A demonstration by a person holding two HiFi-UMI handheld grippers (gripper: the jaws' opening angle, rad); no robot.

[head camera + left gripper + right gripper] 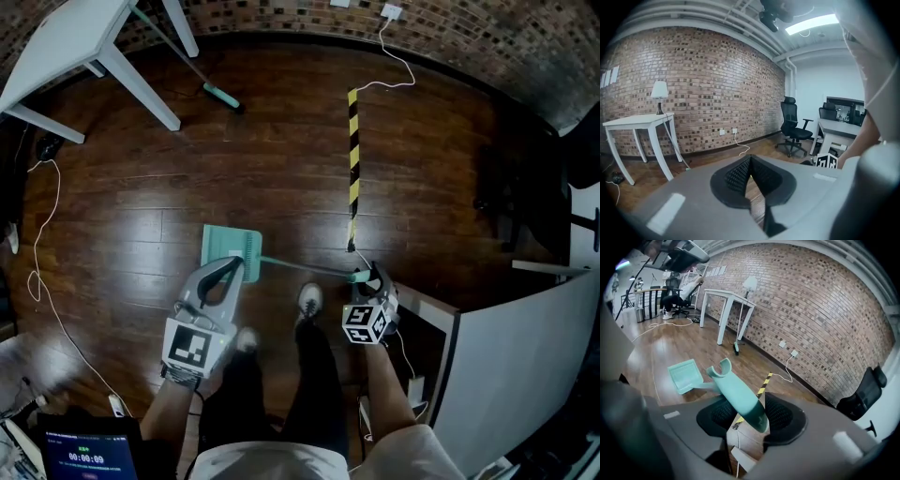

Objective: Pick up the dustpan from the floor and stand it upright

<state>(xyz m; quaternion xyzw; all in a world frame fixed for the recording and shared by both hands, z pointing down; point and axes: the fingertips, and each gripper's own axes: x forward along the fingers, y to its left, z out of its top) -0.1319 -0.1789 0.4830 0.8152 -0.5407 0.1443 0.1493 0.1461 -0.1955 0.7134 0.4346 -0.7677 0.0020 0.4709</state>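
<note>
The teal dustpan [228,246] has its pan down on the wooden floor, and its long handle [305,269] slants over to my right gripper [372,278]. In the right gripper view the pan [685,376] lies far left. The handle [736,392] runs back between the jaws of my right gripper [746,416]. Its end rests against the right pad, and floor shows between it and the left pad, so the jaws stand open round it. My left gripper [232,267] hovers over the pan's near edge. In its own view the left gripper [750,164] has its pad tips together on nothing.
A white table [66,37] stands at the far left with a teal broom [220,96] leaning beside it. Yellow-black tape [353,159] runs along the floor ahead. A white desk panel [525,347] is close on the right, with an office chair [511,197] beyond. The person's shoe [309,298] is below the handle.
</note>
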